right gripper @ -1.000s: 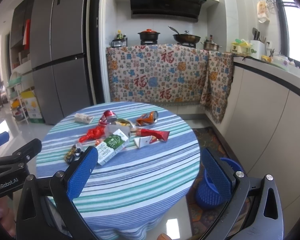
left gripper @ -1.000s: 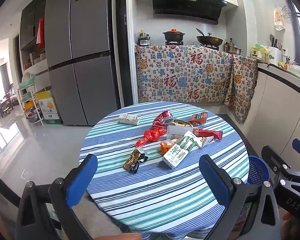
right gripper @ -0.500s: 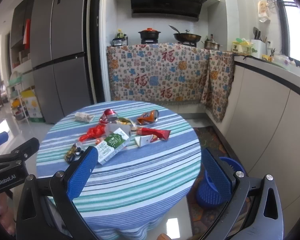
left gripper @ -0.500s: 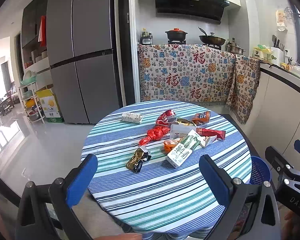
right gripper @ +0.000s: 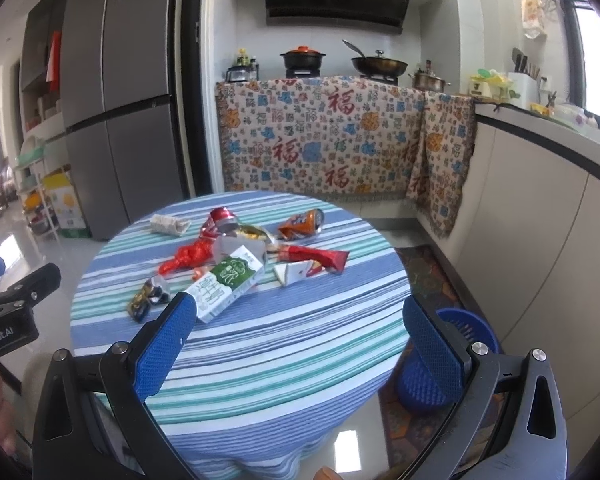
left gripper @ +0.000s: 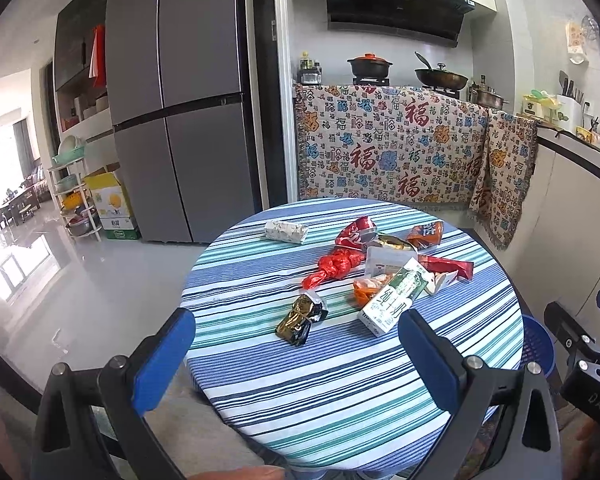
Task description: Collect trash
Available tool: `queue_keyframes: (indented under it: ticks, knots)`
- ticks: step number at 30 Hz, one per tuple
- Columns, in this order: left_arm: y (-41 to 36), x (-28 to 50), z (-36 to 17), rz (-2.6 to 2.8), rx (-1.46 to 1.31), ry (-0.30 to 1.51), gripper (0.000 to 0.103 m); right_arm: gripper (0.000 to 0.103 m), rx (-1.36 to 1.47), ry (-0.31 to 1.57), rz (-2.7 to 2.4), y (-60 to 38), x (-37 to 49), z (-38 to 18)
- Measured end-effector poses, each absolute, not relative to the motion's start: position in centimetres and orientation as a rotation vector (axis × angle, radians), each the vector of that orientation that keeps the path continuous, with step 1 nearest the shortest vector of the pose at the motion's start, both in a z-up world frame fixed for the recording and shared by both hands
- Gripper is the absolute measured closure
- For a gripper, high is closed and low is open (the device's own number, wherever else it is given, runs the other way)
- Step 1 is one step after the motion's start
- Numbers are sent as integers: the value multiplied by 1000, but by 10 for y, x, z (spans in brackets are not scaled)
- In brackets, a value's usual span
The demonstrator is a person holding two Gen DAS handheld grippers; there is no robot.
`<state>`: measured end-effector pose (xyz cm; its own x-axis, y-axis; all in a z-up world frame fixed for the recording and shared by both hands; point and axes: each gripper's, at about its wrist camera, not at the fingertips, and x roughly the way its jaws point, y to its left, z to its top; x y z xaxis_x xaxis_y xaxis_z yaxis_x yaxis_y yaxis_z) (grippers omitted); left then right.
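Blue-padded left tongs (left gripper: 296, 344) and right tongs (right gripper: 300, 336) are both spread wide, empty. We've drifted slightly back from the striped round surface (left gripper: 340, 392) over the last second. Wrappers, green-white milk carton (left gripper: 394, 298), crushed cans untouched; blue mesh bin (right gripper: 456, 360) waits on the floor. Collecting hasn't started.

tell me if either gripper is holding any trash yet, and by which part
Nothing is held. The left gripper and right gripper are both open and empty.
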<state>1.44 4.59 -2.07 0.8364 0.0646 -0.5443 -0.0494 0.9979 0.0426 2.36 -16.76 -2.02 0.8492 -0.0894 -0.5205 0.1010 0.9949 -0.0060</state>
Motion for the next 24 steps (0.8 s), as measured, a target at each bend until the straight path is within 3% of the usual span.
queue_keyframes:
  ticks: [24]
  knots:
    - [77, 27, -43, 84, 15, 601, 0, 0, 55, 623, -111, -137, 78, -70]
